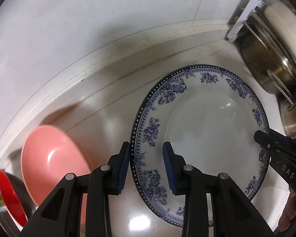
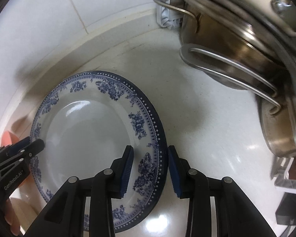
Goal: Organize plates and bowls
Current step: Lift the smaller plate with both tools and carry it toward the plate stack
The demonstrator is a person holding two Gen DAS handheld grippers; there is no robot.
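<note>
A white plate with a blue floral rim point(image 1: 207, 130) lies on the white counter; it also shows in the right wrist view point(image 2: 88, 138). My left gripper point(image 1: 146, 167) is open, its jaws straddling the plate's left rim. My right gripper point(image 2: 150, 172) is open, its jaws straddling the plate's right rim. Each gripper shows in the other's view, the right one point(image 1: 266, 140) and the left one point(image 2: 32, 145). A pink bowl point(image 1: 51, 162) sits left of the plate, with a red bowl point(image 1: 9, 197) at the far left edge.
Steel pots and lids point(image 2: 236, 59) hang in a wire rack point(image 1: 266, 45) right of the plate. The white tiled wall point(image 1: 88, 29) and its raised ledge run behind the counter point(image 2: 207, 138). A white tray point(image 2: 286, 177) sits at the far right.
</note>
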